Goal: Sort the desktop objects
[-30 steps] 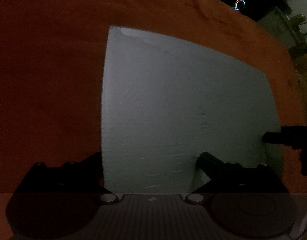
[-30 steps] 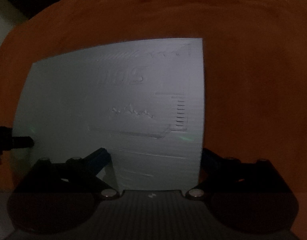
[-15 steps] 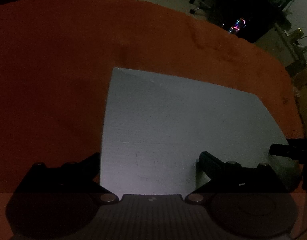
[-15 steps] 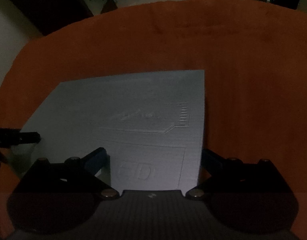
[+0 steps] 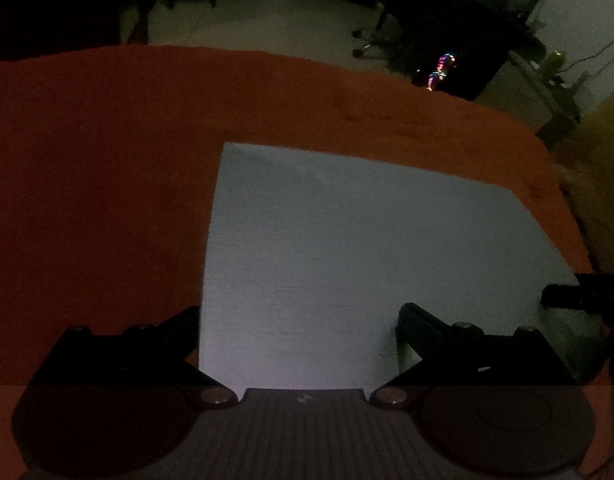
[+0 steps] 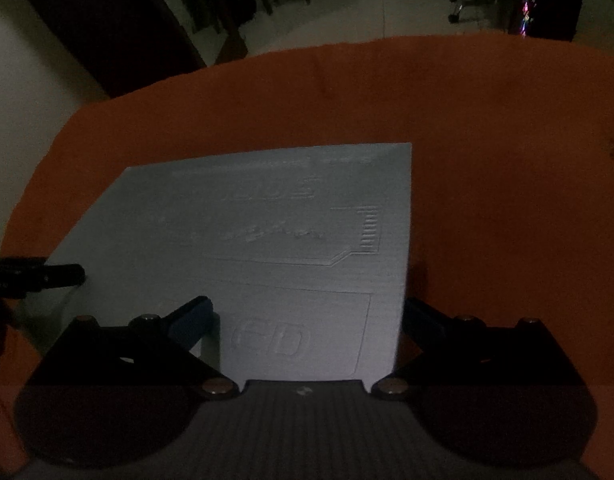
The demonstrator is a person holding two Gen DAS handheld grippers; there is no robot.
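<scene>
Seen from both wrists: a pale embossed sheet (image 5: 367, 248) lying flat on the orange-covered desk (image 5: 107, 160), directly ahead of both tongs and reaching in between their fingers.

Left tongs (image 5: 298, 312) spread wide, holding nothing: one finger just outside the sheet's outer edge, over the cloth, the other over the pale surface. Right tongs (image 6: 307, 303) equally wide and empty, mirrored: blue-padded finger over the sheet, the other just past its opposite edge. So, one near corner astride each tongs, neither clearly nearer than the other. Long axis probably running from one tongs across to the other, though hard to say for sure under the fisheye bend.

Only in the right wrist view: the relief on the sheet (image 6: 267, 240), with raised letters close to the tongs, an outlined frame and a small ladder of bars further ahead. In the left wrist view: almost plain surface.

Likely needed next: closing on the near edge with both tongs together, to lift the sheet level.
</scene>
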